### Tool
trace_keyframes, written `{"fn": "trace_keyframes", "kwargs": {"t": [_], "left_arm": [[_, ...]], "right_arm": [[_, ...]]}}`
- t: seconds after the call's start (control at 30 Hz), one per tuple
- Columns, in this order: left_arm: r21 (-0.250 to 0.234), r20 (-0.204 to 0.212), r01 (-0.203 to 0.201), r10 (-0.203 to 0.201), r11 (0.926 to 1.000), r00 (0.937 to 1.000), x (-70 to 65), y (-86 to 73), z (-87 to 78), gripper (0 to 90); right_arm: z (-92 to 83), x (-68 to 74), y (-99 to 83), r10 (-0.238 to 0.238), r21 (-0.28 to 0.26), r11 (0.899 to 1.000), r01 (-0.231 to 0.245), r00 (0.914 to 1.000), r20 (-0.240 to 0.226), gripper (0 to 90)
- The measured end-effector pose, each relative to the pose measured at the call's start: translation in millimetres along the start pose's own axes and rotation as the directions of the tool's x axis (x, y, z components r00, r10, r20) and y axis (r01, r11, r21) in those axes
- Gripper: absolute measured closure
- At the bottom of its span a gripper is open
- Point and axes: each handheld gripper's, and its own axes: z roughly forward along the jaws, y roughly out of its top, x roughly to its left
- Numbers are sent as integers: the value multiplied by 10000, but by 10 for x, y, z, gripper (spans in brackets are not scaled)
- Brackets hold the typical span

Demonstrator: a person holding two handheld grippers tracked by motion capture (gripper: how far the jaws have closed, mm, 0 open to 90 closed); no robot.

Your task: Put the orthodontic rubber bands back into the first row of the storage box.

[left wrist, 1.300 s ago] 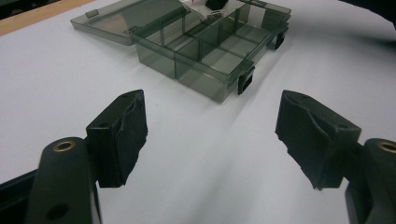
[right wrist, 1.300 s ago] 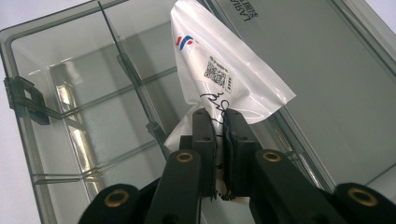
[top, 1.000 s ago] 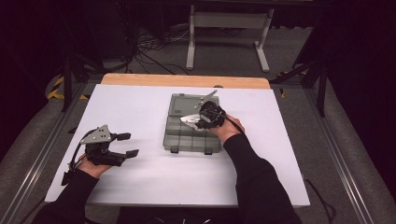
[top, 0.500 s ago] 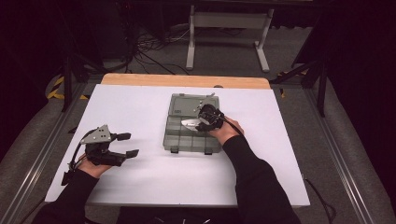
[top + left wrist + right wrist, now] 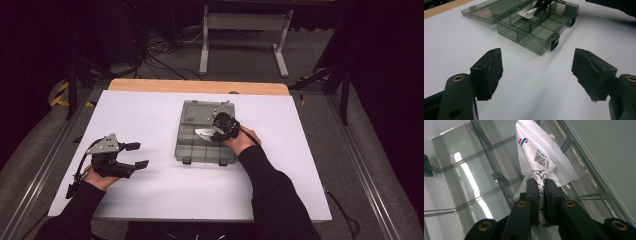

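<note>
Right claw [image 5: 541,202] pinched tight on a white plastic packet [image 5: 541,157], held over a middle compartment of the open grey organizer box [image 5: 192,150], apparently for dropping in. Left claw [image 5: 536,72] wide open, empty, parked on the white desk [image 5: 150,195], clear of the work.

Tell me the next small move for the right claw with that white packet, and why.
Probably lower it slightly and then open. The right claw is shut on the white plastic packet with a printed label, which hangs above a compartment of the open smoky-grey clear plastic organiser box; the packet does not yet look settled inside.
</note>
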Motion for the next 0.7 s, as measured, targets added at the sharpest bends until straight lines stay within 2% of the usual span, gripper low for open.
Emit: {"fn": "trace_keyframes", "kwargs": {"t": [0.27,0.47,0.53,0.57,0.7], "left_arm": [[-4,11,7,-7,10000,10000,1,0,1,255],[-5,11,10,-10,10000,10000,3,0,4,255],[0,34,35,-35,10000,10000,1,1,9,255],[-21,72,126,-126,9999,9999,-4,1,13,255],[-17,45,17,-17,10000,10000,5,8,18,255]], "right_arm": [[9,-14,-2,105,46,9999,-104,9999,-45,820],[-7,-28,-9,227,-19,9997,-227,9997,-38,739],[-27,-45,-20,312,-32,9995,-312,9995,57,687],[-31,-48,-23,327,-43,9995,-327,9994,92,676],[-65,-57,-33,396,-135,9991,-394,9991,132,657]]}}
